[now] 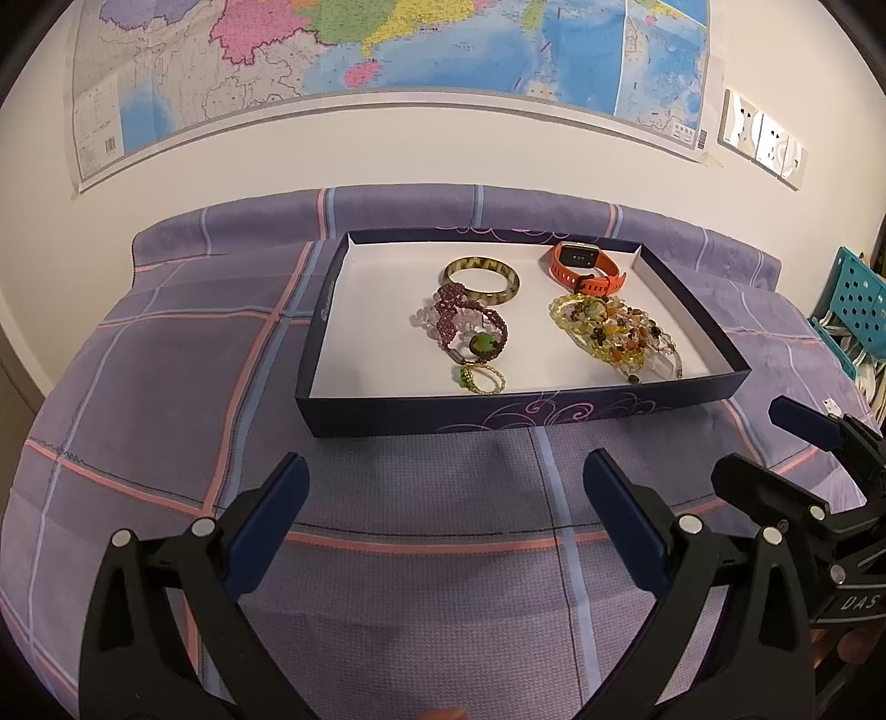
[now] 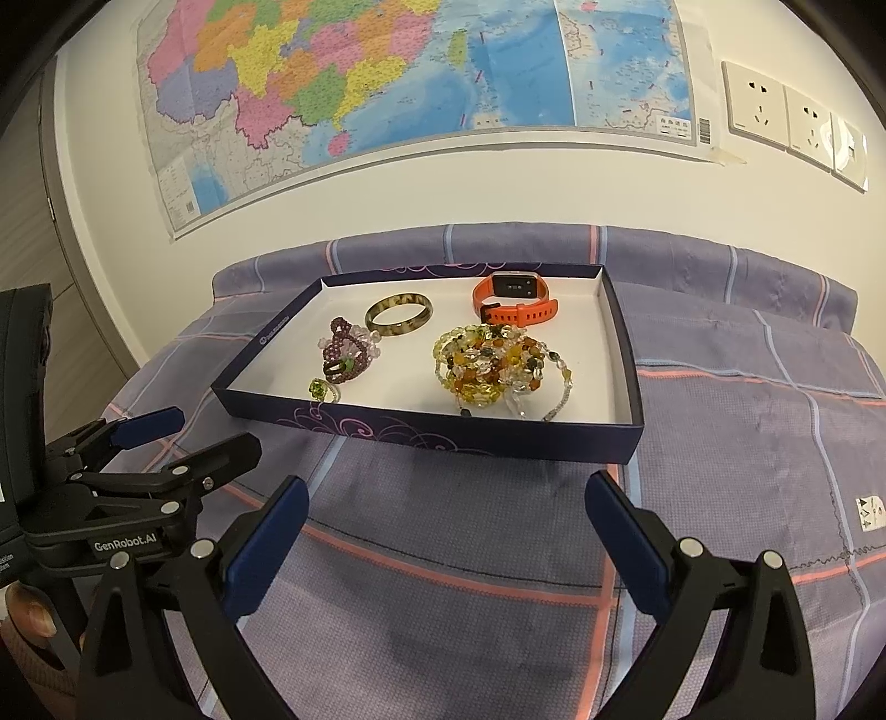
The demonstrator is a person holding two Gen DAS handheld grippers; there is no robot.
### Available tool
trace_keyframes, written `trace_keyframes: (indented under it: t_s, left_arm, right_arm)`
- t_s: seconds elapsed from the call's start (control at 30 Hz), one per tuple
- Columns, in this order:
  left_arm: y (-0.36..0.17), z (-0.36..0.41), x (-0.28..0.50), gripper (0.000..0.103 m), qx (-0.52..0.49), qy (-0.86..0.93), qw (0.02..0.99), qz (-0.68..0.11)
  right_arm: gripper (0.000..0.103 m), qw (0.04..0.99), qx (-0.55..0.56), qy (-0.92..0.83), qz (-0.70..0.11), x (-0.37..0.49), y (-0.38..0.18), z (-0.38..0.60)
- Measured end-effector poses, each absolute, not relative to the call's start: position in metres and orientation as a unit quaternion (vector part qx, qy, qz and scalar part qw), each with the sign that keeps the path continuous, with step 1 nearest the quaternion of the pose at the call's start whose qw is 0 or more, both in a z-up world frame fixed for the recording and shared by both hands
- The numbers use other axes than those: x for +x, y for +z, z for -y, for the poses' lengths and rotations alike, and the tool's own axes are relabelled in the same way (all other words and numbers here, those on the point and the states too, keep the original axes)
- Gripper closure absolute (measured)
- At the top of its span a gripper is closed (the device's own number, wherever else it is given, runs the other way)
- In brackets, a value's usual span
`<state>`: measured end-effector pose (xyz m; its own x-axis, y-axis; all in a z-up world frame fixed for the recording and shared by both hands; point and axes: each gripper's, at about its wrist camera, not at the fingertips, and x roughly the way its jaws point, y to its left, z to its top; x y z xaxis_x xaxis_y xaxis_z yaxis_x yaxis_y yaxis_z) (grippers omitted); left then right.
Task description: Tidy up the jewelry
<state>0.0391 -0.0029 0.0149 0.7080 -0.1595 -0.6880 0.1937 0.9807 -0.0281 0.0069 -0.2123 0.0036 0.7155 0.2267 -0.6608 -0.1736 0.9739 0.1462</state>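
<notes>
A shallow dark blue box (image 1: pixel 498 418) with a white inside lies on the purple checked cloth; it also shows in the right wrist view (image 2: pixel 432 437). In it lie a mottled bangle (image 1: pixel 482 279), an orange smartwatch (image 1: pixel 587 266), a purple bead piece (image 1: pixel 470 327), a small green bead ring (image 1: pixel 479 378) and a heap of yellow and amber beads (image 1: pixel 614 332). My left gripper (image 1: pixel 446 479) is open and empty, in front of the box. My right gripper (image 2: pixel 446 501) is open and empty, in front of the box and to the right of the left one.
The cloth-covered table (image 1: pixel 166 415) stands against a white wall with a map (image 1: pixel 387 50) and wall sockets (image 2: pixel 786 116). A teal perforated crate (image 1: pixel 853 304) is at the far right. The left gripper's body shows at the left of the right wrist view (image 2: pixel 138 471).
</notes>
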Motion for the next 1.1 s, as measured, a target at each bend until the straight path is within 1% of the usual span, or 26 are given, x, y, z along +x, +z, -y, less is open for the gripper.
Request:
trace_keyframes:
  t_s: [1.1]
  left_arm:
    - [0.0115, 0.0023, 0.0392, 0.005, 0.022, -0.094, 0.923, -0.374]
  right_arm:
    - [0.007, 0.924, 0.039, 0.107, -0.364, 0.0073, 0.0008, 0.213]
